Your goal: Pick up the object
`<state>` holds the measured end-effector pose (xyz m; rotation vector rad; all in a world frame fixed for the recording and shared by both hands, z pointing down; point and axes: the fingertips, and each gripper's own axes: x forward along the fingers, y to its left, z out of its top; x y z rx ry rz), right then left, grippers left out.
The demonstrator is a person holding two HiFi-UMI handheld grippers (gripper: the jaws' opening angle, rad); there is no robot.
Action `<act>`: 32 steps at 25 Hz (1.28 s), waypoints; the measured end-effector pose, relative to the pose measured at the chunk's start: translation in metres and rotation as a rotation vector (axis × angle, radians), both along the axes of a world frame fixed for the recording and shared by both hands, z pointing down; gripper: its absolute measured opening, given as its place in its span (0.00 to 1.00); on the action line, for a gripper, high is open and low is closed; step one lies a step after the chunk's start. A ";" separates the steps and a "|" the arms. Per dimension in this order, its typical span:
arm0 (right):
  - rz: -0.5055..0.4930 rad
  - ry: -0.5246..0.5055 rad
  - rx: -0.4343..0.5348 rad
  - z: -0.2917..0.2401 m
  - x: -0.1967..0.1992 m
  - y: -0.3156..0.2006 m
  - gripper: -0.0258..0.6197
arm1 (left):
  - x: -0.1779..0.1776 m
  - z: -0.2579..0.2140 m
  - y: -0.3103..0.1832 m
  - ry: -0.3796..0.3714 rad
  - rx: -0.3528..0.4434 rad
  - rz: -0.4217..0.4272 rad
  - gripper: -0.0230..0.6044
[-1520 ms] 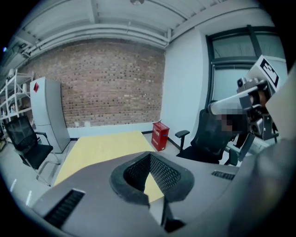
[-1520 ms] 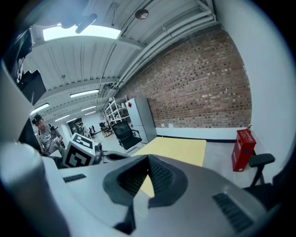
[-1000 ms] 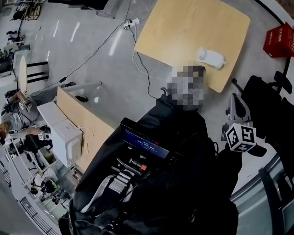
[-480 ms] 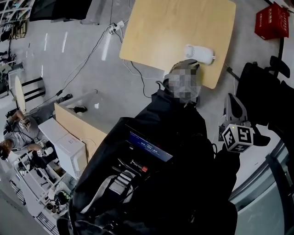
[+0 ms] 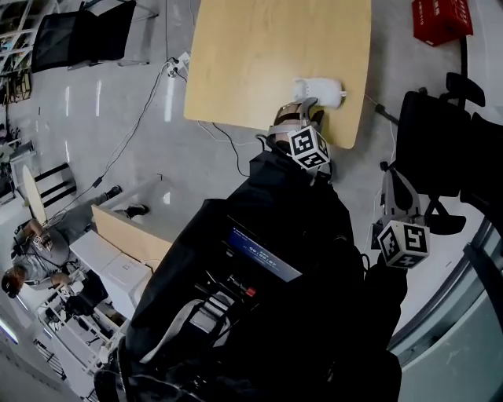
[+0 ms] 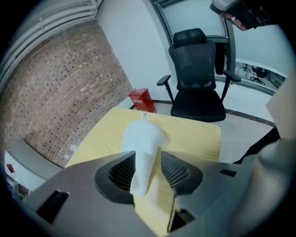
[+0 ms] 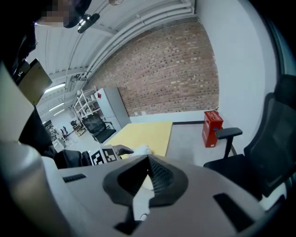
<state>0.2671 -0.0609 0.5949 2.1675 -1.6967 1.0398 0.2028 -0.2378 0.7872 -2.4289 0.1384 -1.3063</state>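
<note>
The white moulded object (image 5: 318,88) lies on the yellow table (image 5: 267,55) near its front edge. My left gripper (image 5: 304,108), marker cube behind it, points at the object from the table's edge. In the left gripper view the object's (image 6: 144,139) near end sits in the gap of my left gripper (image 6: 147,156); the jaws are opening and stand apart on either side of it. My right gripper (image 5: 393,179) hangs off to the right, away from the table. Its jaws (image 7: 148,159) meet at the tips with nothing held.
A black office chair (image 5: 440,149) stands right of the table, also beyond the table as the black office chair (image 6: 196,78). A red box (image 5: 440,20) sits on the floor at the far right. Cables (image 5: 149,102) trail across the floor at left. A brick wall (image 6: 60,102) lies behind.
The table and white object have slid left in the head view. The left gripper's marker cube now shows at the table's edge, with its jaws by the object. The right gripper has barely moved.
</note>
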 end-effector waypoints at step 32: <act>0.035 0.004 -0.013 0.011 -0.004 0.025 0.05 | 0.005 -0.001 -0.017 0.114 0.096 -0.155 0.22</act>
